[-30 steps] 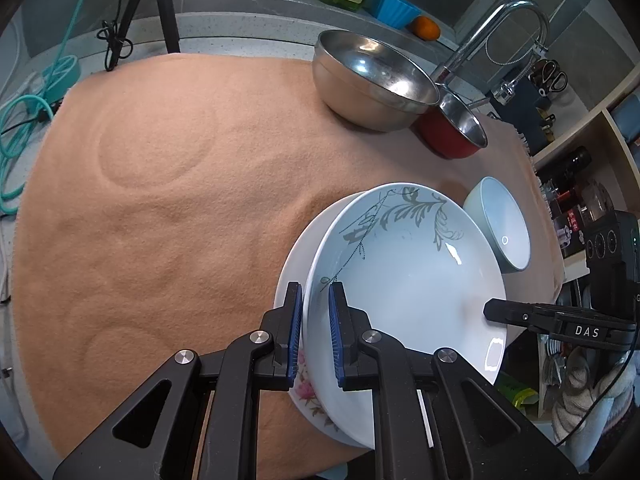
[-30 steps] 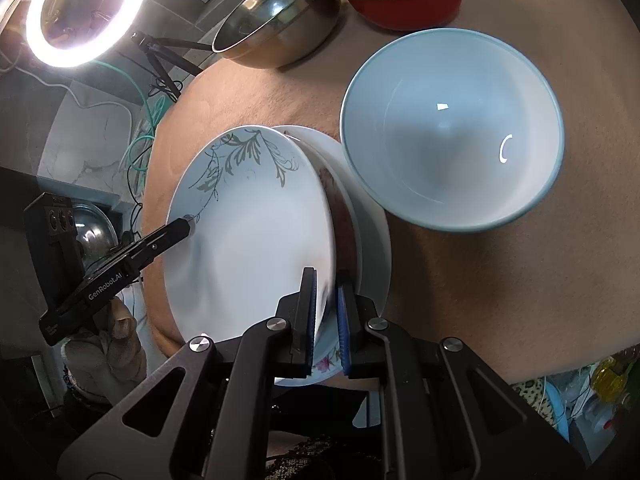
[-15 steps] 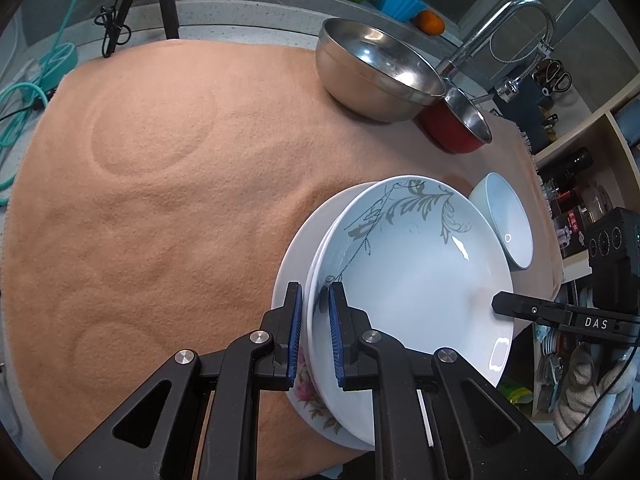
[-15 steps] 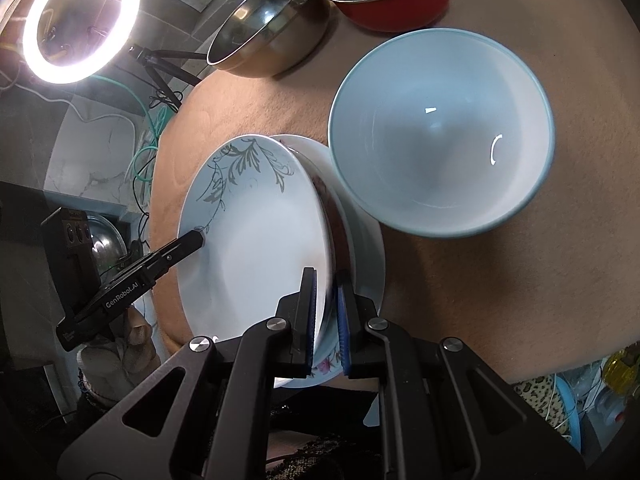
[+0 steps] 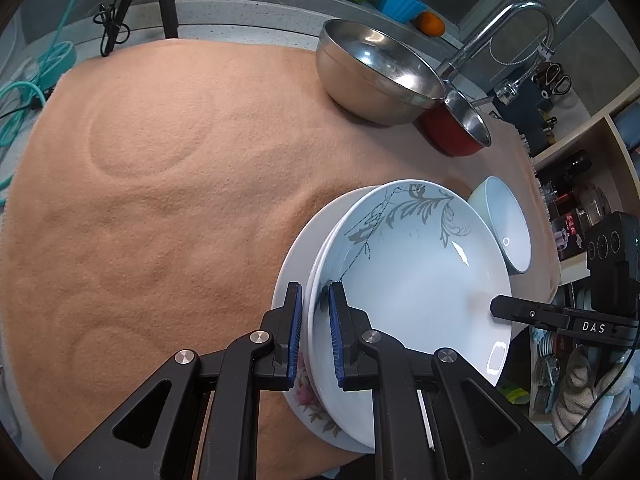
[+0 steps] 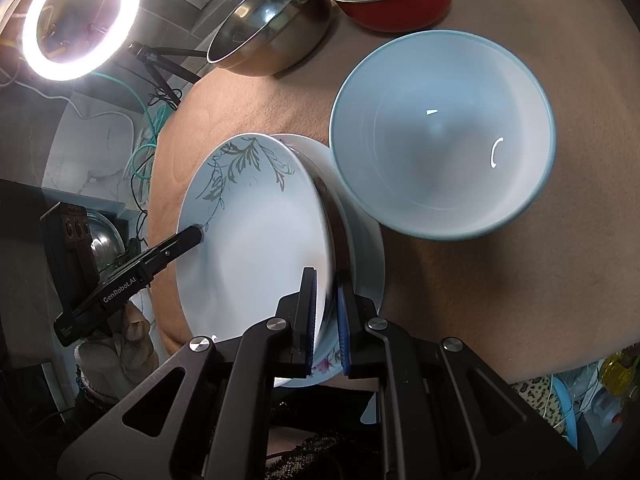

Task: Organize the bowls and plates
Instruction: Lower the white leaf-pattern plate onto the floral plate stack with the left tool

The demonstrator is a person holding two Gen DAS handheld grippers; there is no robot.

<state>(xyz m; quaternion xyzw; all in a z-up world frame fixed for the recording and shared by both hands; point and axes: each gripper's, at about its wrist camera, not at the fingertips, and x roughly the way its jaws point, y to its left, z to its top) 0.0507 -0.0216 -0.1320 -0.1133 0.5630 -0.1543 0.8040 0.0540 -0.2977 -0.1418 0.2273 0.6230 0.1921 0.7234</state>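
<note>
From the left wrist, the left gripper [image 5: 314, 332] clamps the leaf-patterned plate [image 5: 416, 280] over a floral plate [image 5: 308, 400] at the orange cloth's [image 5: 160, 180] near edge; a faucet [image 5: 516, 28] shows. From the right wrist, the right gripper [image 6: 326, 316] pinches the same plate's opposite rim; a ring light [image 6: 78, 20] and the white bowl's [image 6: 440, 136] inside show.

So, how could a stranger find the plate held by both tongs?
Start at the orange cloth and go to its near edge, where two plates are stacked. It is the upper plate, tilted, with a grey leaf pattern; the plate beneath has pink flowers.
</note>
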